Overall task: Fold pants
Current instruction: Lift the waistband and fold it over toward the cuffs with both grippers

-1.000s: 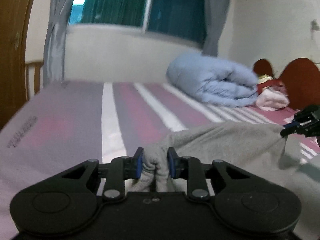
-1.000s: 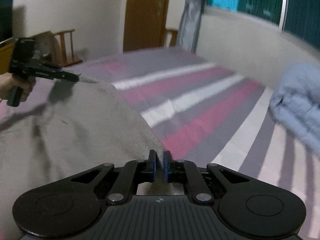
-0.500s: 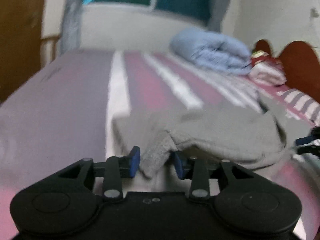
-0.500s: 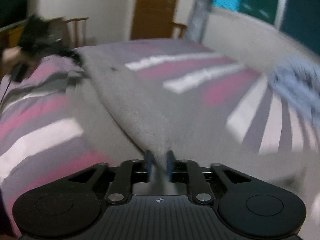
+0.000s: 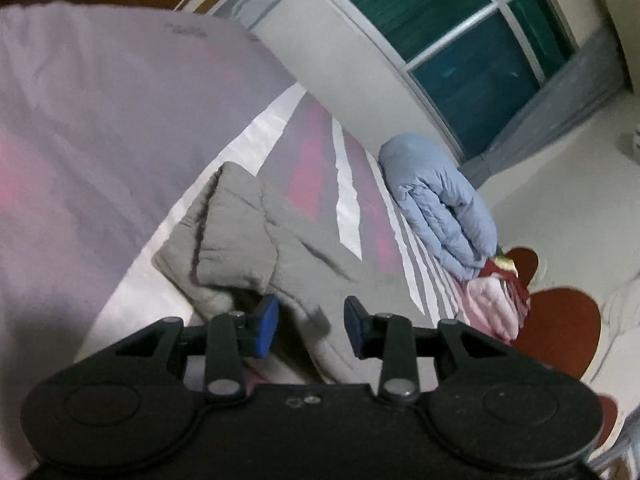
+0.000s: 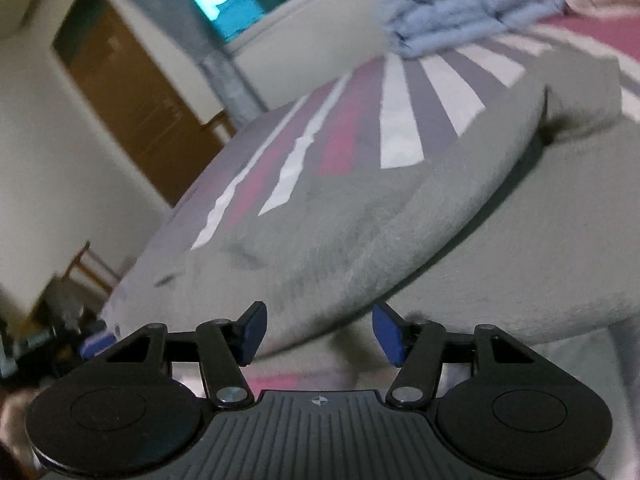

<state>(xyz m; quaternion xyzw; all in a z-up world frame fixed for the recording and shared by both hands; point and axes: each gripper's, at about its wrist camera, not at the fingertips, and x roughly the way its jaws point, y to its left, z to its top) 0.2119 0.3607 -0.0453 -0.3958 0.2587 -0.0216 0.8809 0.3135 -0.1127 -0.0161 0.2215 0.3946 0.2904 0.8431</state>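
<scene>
The grey pants (image 5: 256, 240) lie folded over on the striped bed (image 5: 80, 128). My left gripper (image 5: 311, 330) is open and empty, just above the near edge of the pants. In the right wrist view the pants (image 6: 400, 216) show as a thick doubled layer right in front of my right gripper (image 6: 320, 330), which is open and empty. The left gripper shows at the far left of the right wrist view (image 6: 52, 340).
A rolled blue duvet (image 5: 440, 208) lies by the wall under the window. Pink and red bedding (image 5: 496, 300) sits by the red headboard (image 5: 560, 328). A wooden door (image 6: 132, 92) and a chair (image 6: 88, 268) stand beyond the bed's end.
Both grippers have let go of the grey pants and opened. The pants, held up and stretched a second ago, now lie folded on the bed. Both cameras have tilted.
</scene>
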